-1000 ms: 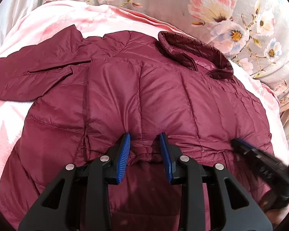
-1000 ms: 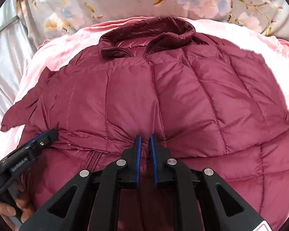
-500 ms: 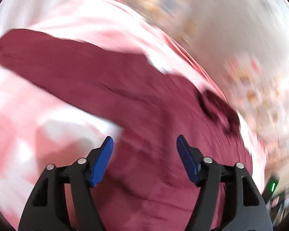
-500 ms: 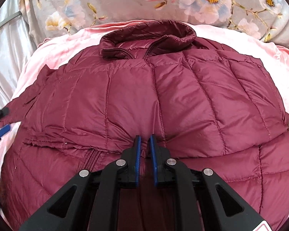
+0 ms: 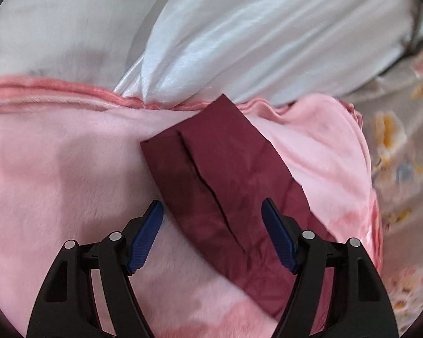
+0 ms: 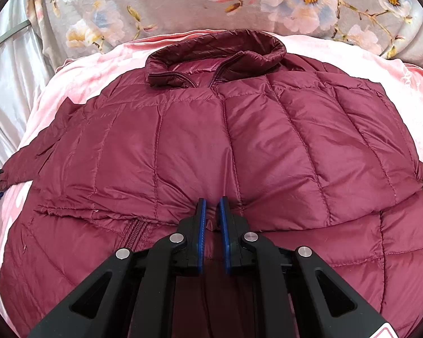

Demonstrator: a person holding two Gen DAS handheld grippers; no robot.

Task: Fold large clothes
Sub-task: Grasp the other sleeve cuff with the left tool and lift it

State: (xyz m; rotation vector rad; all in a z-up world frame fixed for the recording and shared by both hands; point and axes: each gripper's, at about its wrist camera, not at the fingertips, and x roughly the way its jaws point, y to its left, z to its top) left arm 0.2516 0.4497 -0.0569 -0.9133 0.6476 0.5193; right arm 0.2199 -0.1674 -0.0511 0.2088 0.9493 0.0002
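Note:
A maroon quilted puffer jacket (image 6: 239,146) lies front up on a pink blanket (image 6: 79,81), collar at the far side, with its bottom part folded up over the body. My right gripper (image 6: 211,211) is shut on the folded hem edge at the jacket's middle. In the left wrist view the jacket's sleeve (image 5: 220,174) lies flat on the pink blanket (image 5: 56,183), cuff pointing away. My left gripper (image 5: 211,217) is open and empty, its jaws standing either side of the sleeve just above it.
A white satin pillow (image 5: 253,36) lies beyond the blanket's edge past the sleeve cuff. A grey floral bedsheet (image 6: 183,2) runs behind the collar and shows at the right of the left wrist view (image 5: 403,146).
My left gripper let go of the hem, opened wide and swung left to the sleeve. My right gripper stayed shut on the hem and barely moved.

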